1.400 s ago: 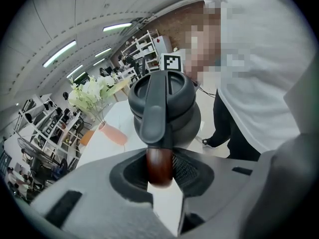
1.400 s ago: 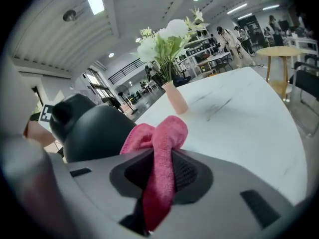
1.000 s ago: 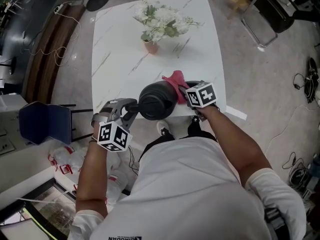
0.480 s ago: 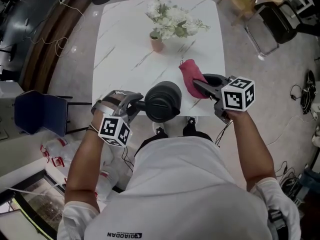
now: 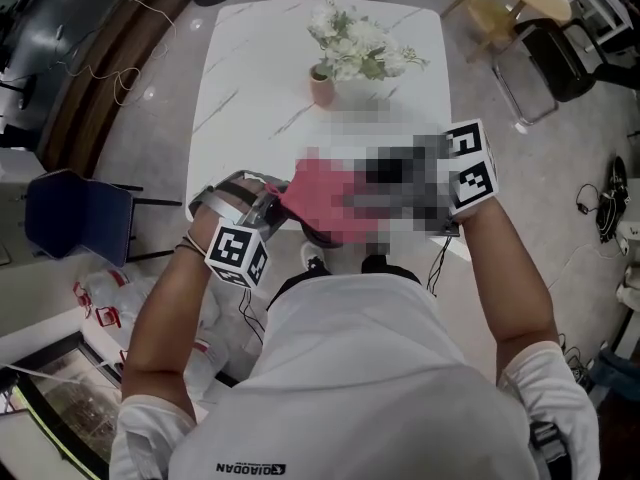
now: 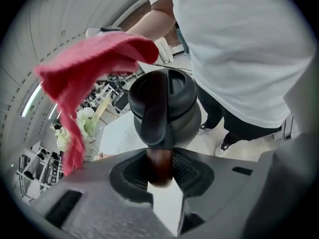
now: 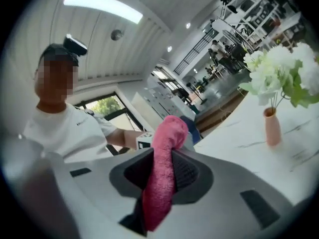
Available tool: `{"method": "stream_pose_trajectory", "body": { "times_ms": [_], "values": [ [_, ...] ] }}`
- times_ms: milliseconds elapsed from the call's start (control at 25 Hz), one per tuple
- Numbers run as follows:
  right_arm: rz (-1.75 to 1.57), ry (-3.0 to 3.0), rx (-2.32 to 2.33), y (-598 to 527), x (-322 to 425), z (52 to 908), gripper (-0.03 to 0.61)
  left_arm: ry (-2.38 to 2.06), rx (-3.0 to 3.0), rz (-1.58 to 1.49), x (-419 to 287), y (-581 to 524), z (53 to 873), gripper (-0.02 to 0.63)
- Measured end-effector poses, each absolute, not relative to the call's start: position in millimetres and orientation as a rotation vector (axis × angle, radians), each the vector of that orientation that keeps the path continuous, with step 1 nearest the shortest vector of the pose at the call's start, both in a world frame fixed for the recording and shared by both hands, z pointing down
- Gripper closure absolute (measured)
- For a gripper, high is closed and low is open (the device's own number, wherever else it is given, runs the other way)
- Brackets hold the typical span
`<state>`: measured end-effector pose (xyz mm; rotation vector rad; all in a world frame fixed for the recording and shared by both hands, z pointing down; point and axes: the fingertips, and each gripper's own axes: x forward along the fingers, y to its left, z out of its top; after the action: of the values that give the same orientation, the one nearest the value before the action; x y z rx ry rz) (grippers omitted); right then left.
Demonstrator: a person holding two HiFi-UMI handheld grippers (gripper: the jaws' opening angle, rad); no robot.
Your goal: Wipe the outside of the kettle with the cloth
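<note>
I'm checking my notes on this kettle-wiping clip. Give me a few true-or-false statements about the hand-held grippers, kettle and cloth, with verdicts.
1. The left hand-held gripper grips the kettle by its handle. True.
2. The right hand-held gripper is empty. False: its jaws are shut on the pink cloth.
3. The cloth lies flat on the table. False: it is held up over the kettle.
4. A vase of flowers stands on the table. True.

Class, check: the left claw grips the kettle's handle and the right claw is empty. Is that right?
No: the right claw is shut on the pink cloth, as the right gripper view shows. The left claw does grip the kettle's handle.
</note>
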<state>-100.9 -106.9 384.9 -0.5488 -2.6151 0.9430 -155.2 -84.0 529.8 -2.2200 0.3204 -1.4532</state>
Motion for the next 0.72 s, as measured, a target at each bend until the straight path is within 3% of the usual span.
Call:
{"method": "stream_pose_trajectory", "body": {
  "times_ms": [320, 720],
  "values": [
    [0.287, -2.275, -0.314, -133.8, -120.2, 484.4, 0.485, 0.256, -2.166, -1.452, -146.6, -85.9, 525.9, 0.511],
    [0.174, -2.171, -0.301, -160.8, -131.9, 523.7, 0.485, 0.284, -2.186, -1.449, -151.0, -85.6, 527.2, 0.511]
  ]
}}
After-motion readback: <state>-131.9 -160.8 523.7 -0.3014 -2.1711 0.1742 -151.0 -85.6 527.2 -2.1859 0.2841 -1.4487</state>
